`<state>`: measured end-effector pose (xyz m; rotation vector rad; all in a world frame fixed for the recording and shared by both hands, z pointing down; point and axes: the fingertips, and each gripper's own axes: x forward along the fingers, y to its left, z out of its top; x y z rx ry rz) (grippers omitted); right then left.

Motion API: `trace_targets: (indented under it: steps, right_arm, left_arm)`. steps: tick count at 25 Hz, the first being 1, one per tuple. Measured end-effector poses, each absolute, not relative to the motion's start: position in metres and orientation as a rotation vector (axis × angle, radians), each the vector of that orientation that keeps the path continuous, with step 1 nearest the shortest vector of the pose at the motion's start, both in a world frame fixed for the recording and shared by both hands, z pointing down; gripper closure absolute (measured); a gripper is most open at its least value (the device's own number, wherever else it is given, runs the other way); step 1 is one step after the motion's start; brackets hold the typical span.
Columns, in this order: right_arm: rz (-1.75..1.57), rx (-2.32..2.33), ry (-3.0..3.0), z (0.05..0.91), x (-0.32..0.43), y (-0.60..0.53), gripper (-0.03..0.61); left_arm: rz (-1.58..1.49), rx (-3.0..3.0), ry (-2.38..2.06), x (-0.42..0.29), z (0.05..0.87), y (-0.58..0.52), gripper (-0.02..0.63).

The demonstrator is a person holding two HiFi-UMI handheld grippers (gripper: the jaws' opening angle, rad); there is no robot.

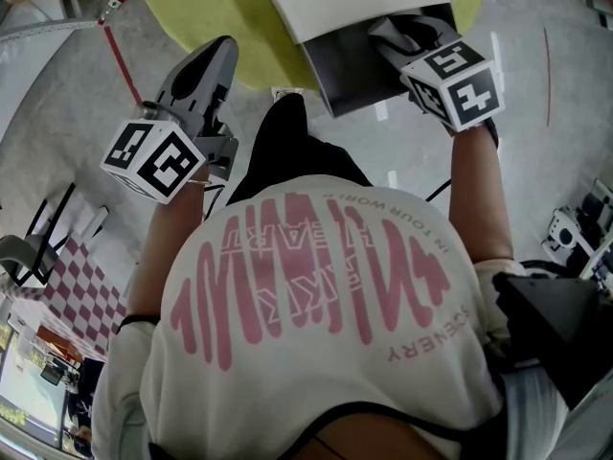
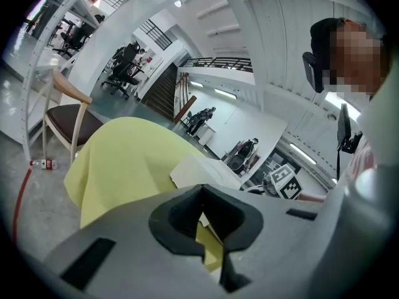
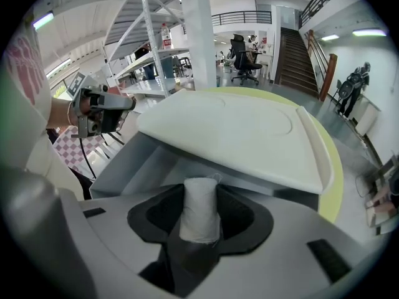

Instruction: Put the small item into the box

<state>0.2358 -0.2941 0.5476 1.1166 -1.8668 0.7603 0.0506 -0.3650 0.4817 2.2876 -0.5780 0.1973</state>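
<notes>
Gripping the small item [image 3: 199, 209] between its dark pads, the right gripper [image 1: 407, 34] has its jaws clenched on either side of it. The item stands upright between them. It is a short white cylinder, slightly narrower at the top, with a soft, fibrous wrapped surface and a loose strand at its upper edge. It looks like a small spool of thread or a roll of gauze, light and easy to crush.

Just beyond the item is the open mouth of the box [image 3: 140, 157], with grey inner walls. Its white lid [image 3: 237, 129] is raised and slopes over the opening. In the head view, the right gripper's jaws sit right at this opening.

The step in hand appears to be the delivery itself: the item is held at the box but not yet let go. The next move likely calls for reaching a little further in under the lid, lowering the item to the floor of the box, then parting the jaws.

The left gripper [image 1: 218, 54] hangs well off to the side, jaws pressed together on nothing. The box rests on a round table [image 1: 201, 17] covered in yellow-green cloth.
</notes>
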Motion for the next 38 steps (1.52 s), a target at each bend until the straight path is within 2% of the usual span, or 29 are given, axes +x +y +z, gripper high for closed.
trace_targets:
  steps: [22,38]
  right_arm:
    - [0.816,1.097,-1.831,0.552,0.227,-0.301,0.391]
    - [0.950,1.098,-1.777,0.553,0.224,-0.300,0.388]
  left_arm:
    - [0.181,2.302,-0.555,0.050,0.456,-0.390,0.607]
    - [0.147,2.400,-0.406,0.086,0.403,-0.436,0.607]
